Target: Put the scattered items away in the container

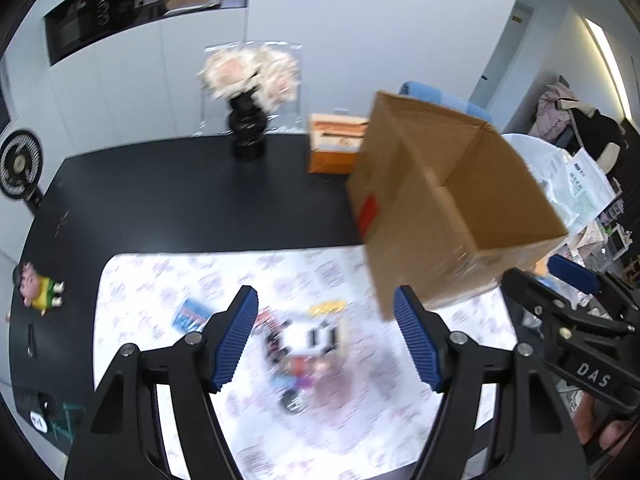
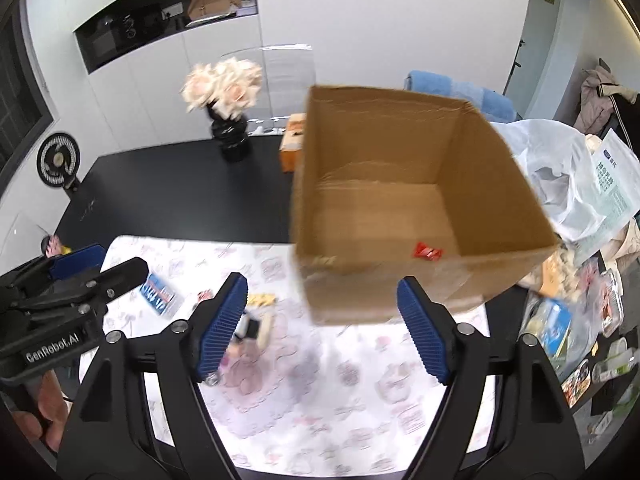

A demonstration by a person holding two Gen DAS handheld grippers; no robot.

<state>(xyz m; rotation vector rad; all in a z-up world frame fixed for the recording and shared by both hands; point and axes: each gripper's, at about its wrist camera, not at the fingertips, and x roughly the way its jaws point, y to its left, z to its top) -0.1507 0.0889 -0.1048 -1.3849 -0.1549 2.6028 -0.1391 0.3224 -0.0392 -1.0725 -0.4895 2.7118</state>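
Tongs first: your left gripper (image 1: 325,336) and right gripper (image 2: 322,328) both gape, nothing btwn the fingers. Cardboard box (image 2: 420,208) is the landmark, holding one red wrapper (image 2: 427,251). Left of box, on the patterned mat (image 2: 320,400), a blurred item pile (image 1: 308,344) sits directly below your left gripper, nearer it; blue packet (image 2: 160,294) farther left.

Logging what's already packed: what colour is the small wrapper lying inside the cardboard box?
Red wrapper, on the box floor; clearest in the right wrist view.
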